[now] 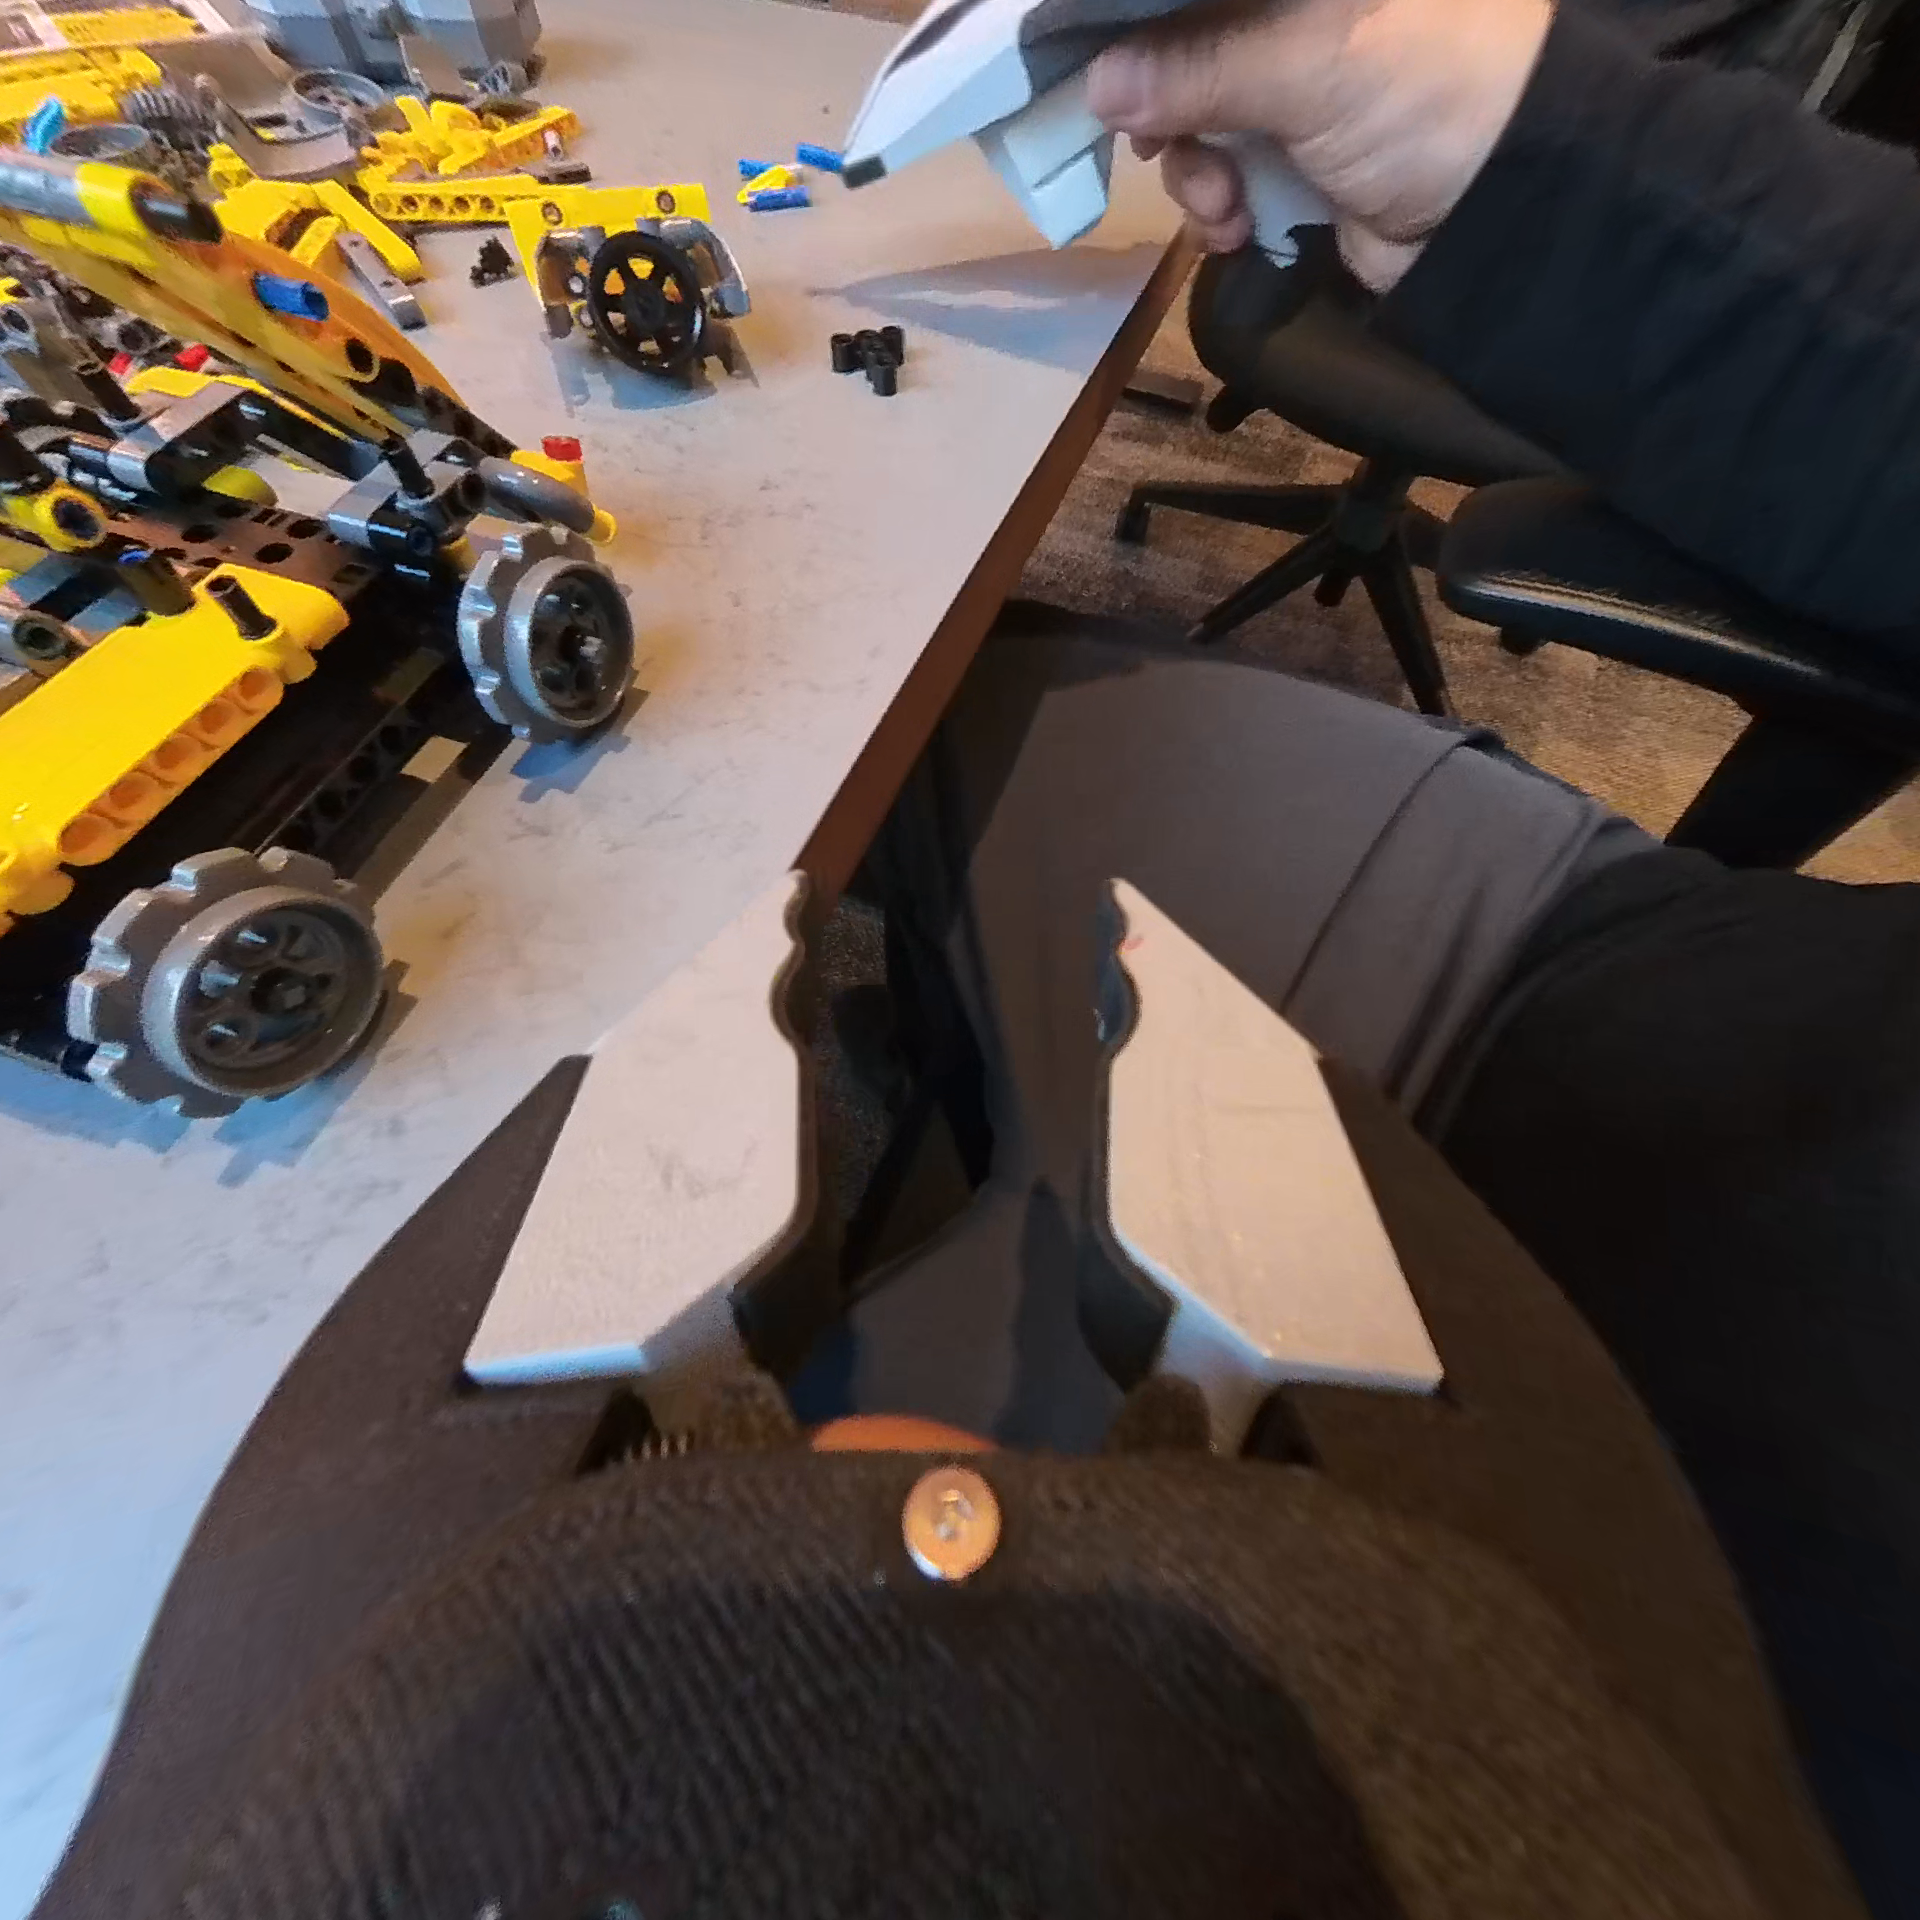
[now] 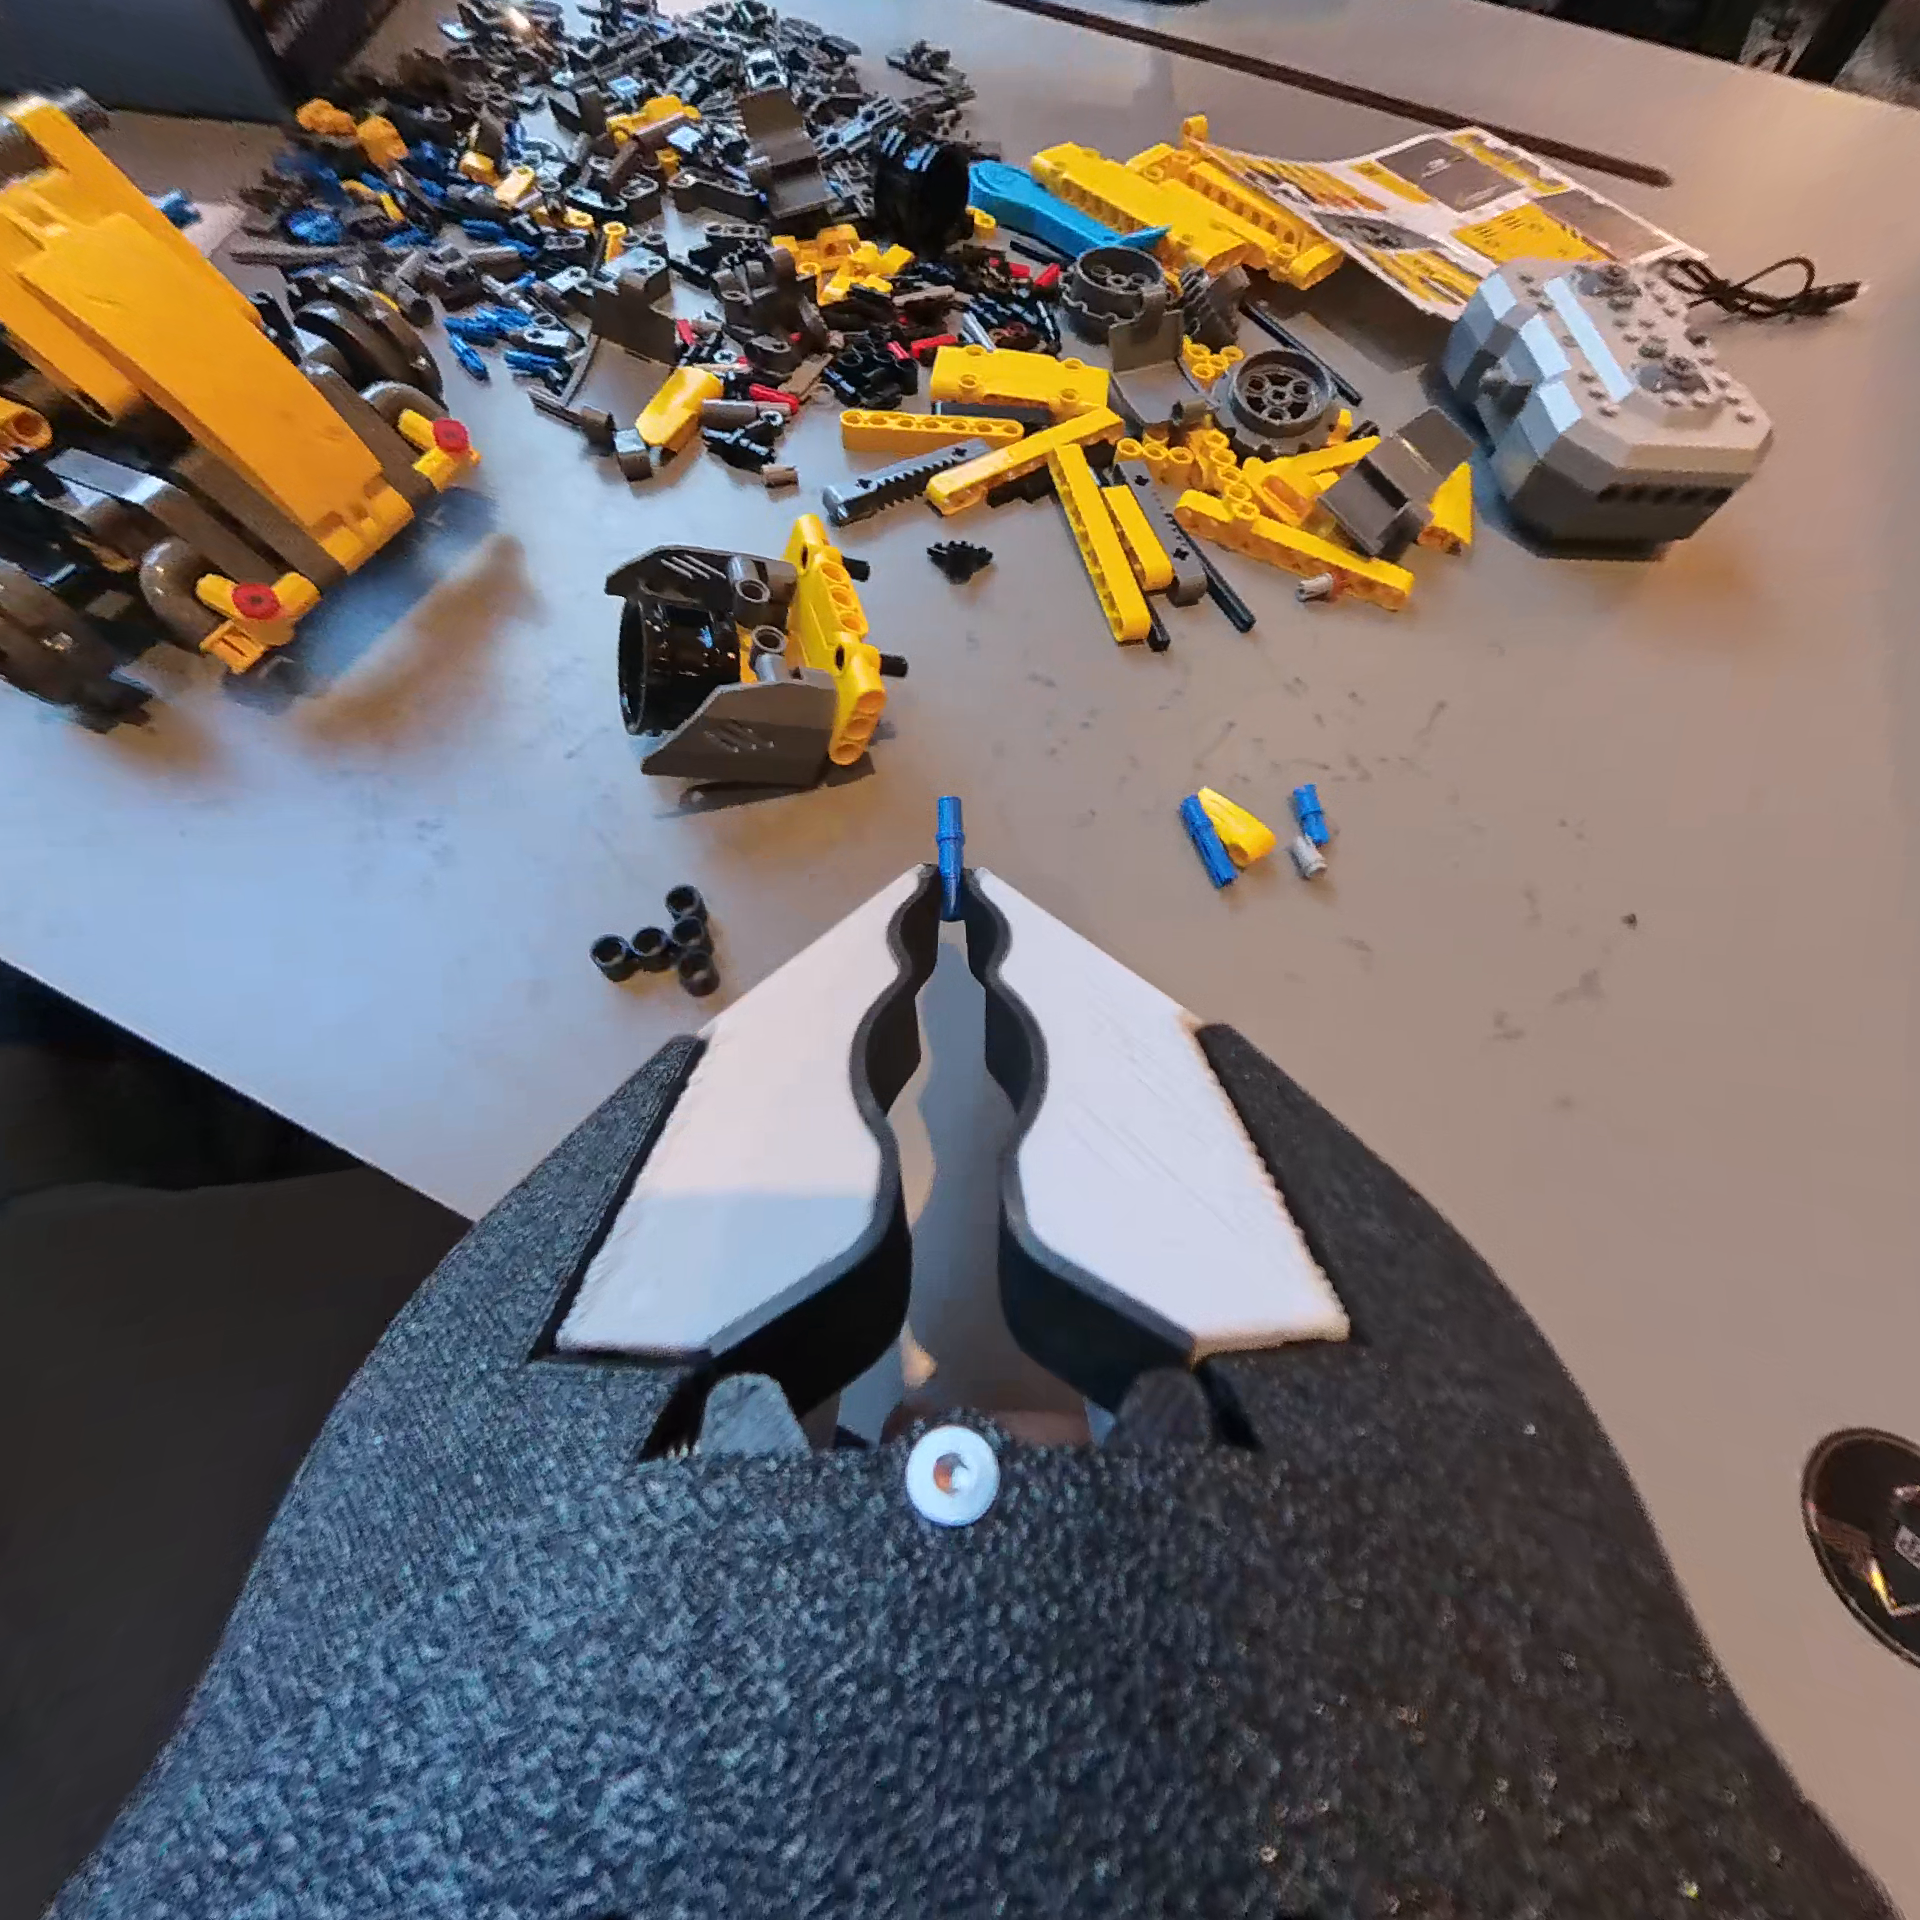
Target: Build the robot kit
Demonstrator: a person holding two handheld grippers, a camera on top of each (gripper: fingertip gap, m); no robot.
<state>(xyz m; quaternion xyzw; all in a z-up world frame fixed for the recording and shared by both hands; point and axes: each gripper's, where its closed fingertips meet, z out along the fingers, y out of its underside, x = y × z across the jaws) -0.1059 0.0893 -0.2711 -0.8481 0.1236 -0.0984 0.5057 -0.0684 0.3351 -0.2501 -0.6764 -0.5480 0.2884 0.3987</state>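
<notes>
A: What has the right gripper (image 2: 948, 883) got?

B: A small blue pin (image 2: 949, 844), pinched at the very tips of its jaws, which are drawn narrow around it. About half the pin sticks out past the tips, just above centre of the right wrist view, and it looks lifted clear of the tabletop (image 2: 1455, 935).

A: And the left gripper (image 1: 961, 894)?

B: Jaws wide and holding nothing. It hangs past the tabletop edge (image 1: 987, 582) at the middle of the left wrist view, over the person's lap. The yellow tracked vehicle (image 1: 187, 644) fills the left of that frame, nearest its left finger.

A: What lies near the pin?

B: A cluster of black connectors (image 2: 665, 943) to the lower left, a grey and yellow scoop assembly (image 2: 743, 660) above it, and a few loose blue, yellow and grey bits (image 2: 1252, 831) to the right. The main heap of parts (image 2: 727, 208) runs across the top, with a grey control unit (image 2: 1600, 416) at the upper right.

A: What could go wrong?

B: I'd judge the hold thin: only the tips bear on a smooth round pin, so a jolt or a slight slackening could let it swivel or drop. If it fell among those loose blue bits it would be hard to tell apart. A low sweep could also knock the black connectors off the near edge.
</notes>
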